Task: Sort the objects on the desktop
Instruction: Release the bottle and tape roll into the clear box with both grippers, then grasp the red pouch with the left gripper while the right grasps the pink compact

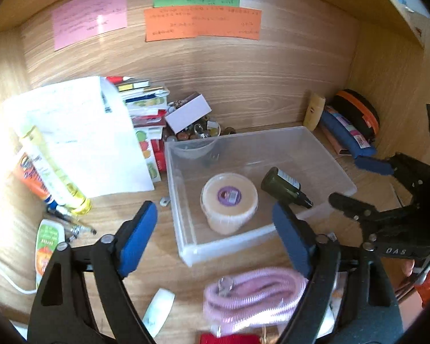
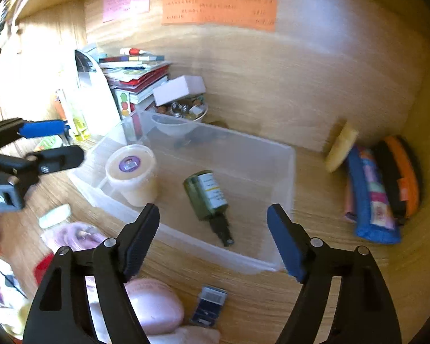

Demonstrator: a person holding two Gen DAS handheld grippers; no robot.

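A clear plastic bin stands on the wooden desk. In it are a round cream tub with a purple label and a dark green spray bottle lying on its side. My left gripper is open and empty just before the bin's near wall. My right gripper is open and empty over the bin's near edge, close to the bottle's nozzle. It also shows in the left wrist view at the right.
A pink coiled cable, a white tube and a small blue card lie before the bin. Paper, tubes and pens lie left. A book stack, a bowl of trinkets and pouches sit behind and right.
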